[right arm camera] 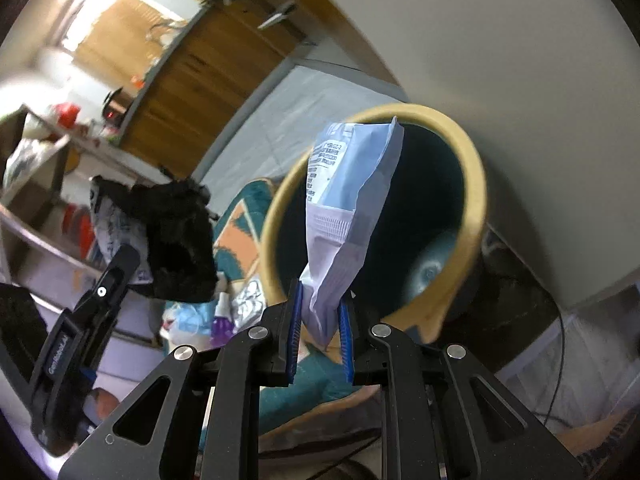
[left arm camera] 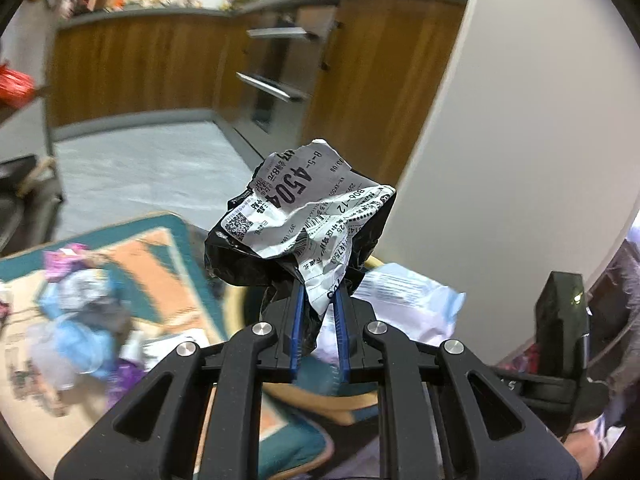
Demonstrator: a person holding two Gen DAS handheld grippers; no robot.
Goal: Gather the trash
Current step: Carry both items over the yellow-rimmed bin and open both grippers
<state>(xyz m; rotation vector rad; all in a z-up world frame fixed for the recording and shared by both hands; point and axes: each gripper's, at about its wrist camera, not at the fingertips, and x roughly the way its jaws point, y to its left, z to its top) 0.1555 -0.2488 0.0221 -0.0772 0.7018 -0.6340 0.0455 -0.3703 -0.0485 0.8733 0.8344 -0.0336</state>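
Left wrist view: left gripper (left arm camera: 318,300) fingers were clamped on a crumpled black bag with label (left arm camera: 300,216), held above the rug (left arm camera: 160,264).
Right wrist view: right gripper (right arm camera: 320,308) fingers were clamped on a pale blue wrapper (right arm camera: 352,200), held over the bin (right arm camera: 476,184) rim.

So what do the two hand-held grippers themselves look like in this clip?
Both look alike. The left hand-held gripper and right hand-held gripper have matte black linkage arms with triangular cut-outs, silver round pivot pins and blue ribbed pads on the fingers. White lettering runs along the left one's black body in the right wrist view.
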